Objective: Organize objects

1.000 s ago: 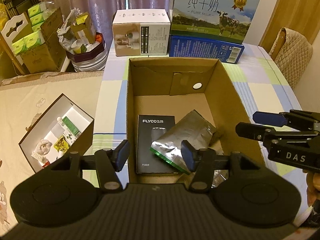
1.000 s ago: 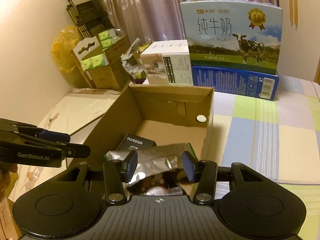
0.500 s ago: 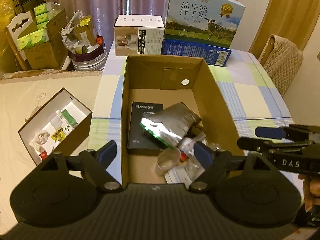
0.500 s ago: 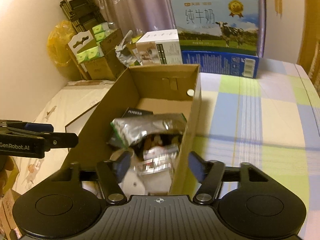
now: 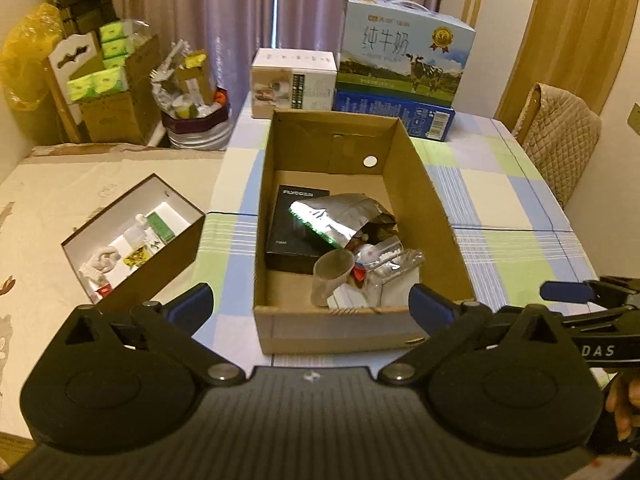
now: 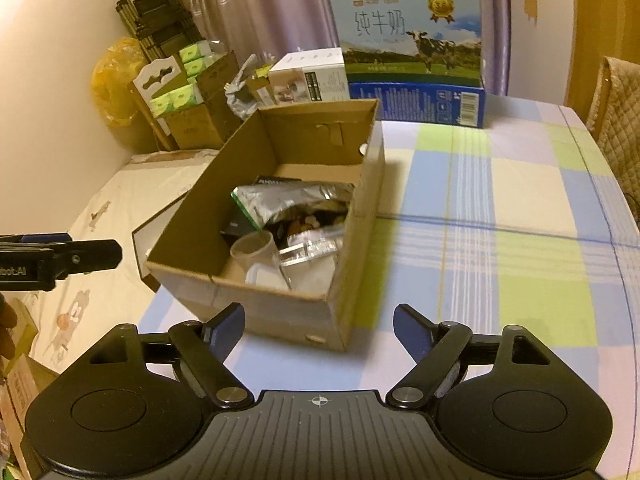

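An open cardboard box (image 5: 424, 184) stands on the chequered tablecloth. It holds a black FLYCO box (image 5: 286, 240), a silver foil pouch (image 5: 340, 214), a paper cup (image 5: 330, 276) and clear plastic packs (image 5: 394, 266). My left gripper (image 5: 310, 304) hovers just short of the box's near wall. Its jaws are opening wide with nothing between the pads. My right gripper (image 6: 318, 320) hangs before the same box (image 6: 192, 216) at its near right corner, jaws also opening and empty. Each view shows the other gripper's fingers (image 5: 568, 292) (image 6: 88, 254) at its edge.
A small white-lined box of small items (image 5: 132, 240) lies left of the cardboard box on a beige cloth. A milk carton (image 5: 404, 52), a blue box (image 5: 394, 116) and a white box (image 5: 292, 84) stand behind. A padded chair (image 5: 560, 136) is at the right.
Both grippers have drawn back from over the box's inside to in front of its near wall. Both sets of jaws have spread much wider.
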The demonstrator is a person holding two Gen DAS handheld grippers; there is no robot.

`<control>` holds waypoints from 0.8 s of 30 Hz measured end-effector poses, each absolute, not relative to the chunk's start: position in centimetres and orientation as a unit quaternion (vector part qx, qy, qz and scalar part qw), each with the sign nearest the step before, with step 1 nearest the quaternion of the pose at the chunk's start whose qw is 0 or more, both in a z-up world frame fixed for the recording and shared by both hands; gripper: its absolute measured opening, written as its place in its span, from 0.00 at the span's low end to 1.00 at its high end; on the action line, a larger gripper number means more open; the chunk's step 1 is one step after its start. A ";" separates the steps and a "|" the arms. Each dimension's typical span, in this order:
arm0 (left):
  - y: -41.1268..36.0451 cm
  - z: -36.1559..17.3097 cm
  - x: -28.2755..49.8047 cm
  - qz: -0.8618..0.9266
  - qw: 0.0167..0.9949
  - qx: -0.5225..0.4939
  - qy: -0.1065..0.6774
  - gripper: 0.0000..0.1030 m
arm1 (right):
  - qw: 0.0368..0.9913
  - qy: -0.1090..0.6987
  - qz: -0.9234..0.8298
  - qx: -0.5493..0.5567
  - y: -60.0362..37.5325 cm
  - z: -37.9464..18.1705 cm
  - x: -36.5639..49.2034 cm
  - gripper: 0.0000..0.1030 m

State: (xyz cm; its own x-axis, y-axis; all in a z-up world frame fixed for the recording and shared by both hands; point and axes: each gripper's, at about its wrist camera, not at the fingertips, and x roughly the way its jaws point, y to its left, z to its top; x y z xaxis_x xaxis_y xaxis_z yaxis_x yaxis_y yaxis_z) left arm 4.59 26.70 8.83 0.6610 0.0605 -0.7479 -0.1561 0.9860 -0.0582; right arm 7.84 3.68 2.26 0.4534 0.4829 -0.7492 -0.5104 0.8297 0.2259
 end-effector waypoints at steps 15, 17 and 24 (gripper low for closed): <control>23.9 7.3 -0.8 0.068 0.911 -0.060 0.403 0.99 | 0.859 0.435 0.269 -0.019 1.3 2.0 4.6 0.77; 23.7 6.7 -1.1 0.065 0.908 -0.065 0.409 0.99 | 0.859 0.435 0.270 -0.020 1.3 2.0 4.3 0.77; 22.9 5.6 -2.0 0.069 0.903 -0.071 0.417 0.99 | 0.855 0.439 0.273 -0.028 1.5 1.4 3.5 0.77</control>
State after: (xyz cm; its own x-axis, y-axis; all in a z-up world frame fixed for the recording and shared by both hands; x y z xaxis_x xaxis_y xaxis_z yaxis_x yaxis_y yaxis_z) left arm -2.03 22.92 5.62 0.6425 0.0661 -0.7635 -0.1842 0.9804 -0.0701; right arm 3.52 1.52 1.41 0.4650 0.4424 -0.7669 -0.4911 0.8496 0.1924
